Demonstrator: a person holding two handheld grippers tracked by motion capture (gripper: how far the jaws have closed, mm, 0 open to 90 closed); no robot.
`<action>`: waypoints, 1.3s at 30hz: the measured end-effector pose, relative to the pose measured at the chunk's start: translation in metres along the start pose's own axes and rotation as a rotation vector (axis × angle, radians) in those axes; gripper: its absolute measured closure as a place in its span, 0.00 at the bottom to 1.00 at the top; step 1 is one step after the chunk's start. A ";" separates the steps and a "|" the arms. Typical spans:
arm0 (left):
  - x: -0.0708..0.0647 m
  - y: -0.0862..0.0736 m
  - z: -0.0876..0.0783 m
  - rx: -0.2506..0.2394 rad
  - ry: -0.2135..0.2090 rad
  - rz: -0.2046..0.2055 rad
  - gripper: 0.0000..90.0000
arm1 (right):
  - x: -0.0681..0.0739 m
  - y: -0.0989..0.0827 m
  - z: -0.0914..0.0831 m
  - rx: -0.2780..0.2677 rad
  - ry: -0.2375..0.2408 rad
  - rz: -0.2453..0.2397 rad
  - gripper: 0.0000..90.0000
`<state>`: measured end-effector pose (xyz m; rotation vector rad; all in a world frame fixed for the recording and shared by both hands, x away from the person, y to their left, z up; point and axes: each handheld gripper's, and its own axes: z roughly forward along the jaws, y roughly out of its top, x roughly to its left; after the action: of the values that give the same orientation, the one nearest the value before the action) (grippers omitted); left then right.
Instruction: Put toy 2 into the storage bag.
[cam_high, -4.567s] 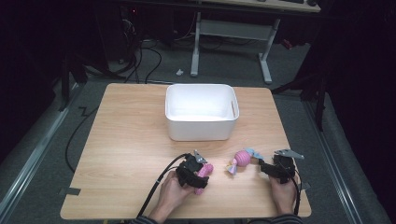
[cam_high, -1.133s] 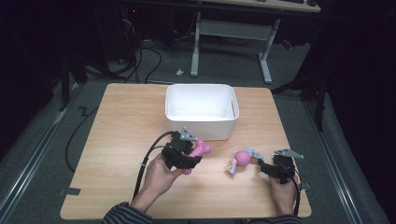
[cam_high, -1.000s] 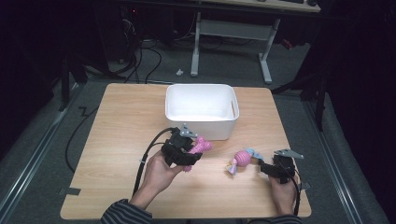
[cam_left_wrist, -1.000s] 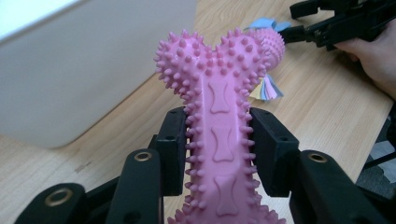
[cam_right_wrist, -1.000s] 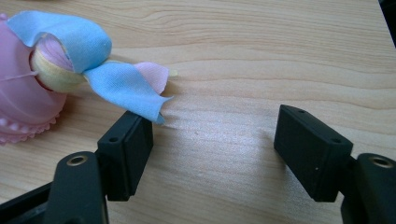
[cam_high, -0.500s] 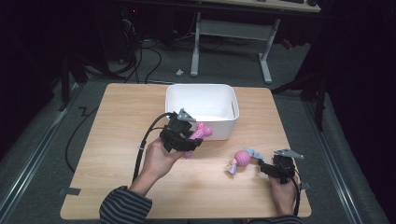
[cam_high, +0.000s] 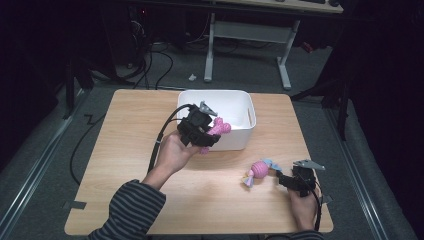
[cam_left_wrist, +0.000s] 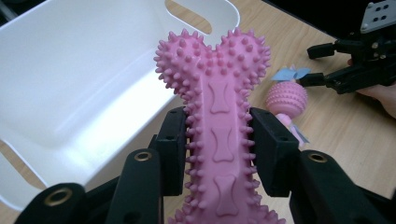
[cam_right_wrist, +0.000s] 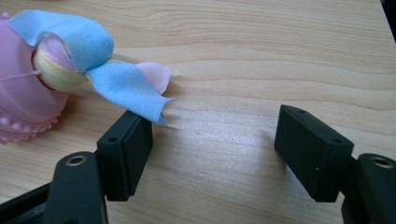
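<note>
The pink spiked bone (cam_left_wrist: 217, 135), clamped in the left hand-held gripper (cam_high: 199, 131), has been lifted to the white bin (cam_high: 239, 107) just ahead; release seems next. The right hand-held gripper (cam_right_wrist: 212, 154) is held wide.

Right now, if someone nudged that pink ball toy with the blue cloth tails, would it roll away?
The ball toy looks round, so it would probably roll a little. Its cloth tails lie limp on the table, so they'd likely drag and stop it soon. It seems light.

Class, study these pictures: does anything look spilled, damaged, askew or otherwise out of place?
Nothing stands out. The left gripper holds the pink spiky bone toy at the white bin; the ball toy lies intact on the table before the open right gripper.
</note>
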<state>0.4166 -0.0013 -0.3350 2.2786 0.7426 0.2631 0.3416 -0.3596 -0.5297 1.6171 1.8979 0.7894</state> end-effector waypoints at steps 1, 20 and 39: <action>0.001 0.002 0.001 0.001 -0.003 -0.001 0.66 | 0.000 0.000 0.000 0.000 0.001 -0.001 0.31; 0.021 0.046 0.016 -0.017 -0.021 0.019 0.66 | 0.000 0.000 0.000 -0.002 0.006 -0.007 0.31; 0.052 0.051 0.055 -0.009 0.056 -0.060 0.66 | 0.001 0.000 0.000 0.000 0.009 -0.008 0.31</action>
<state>0.5027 -0.0318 -0.3413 2.2445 0.8357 0.3020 0.3415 -0.3588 -0.5298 1.6070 1.9097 0.7953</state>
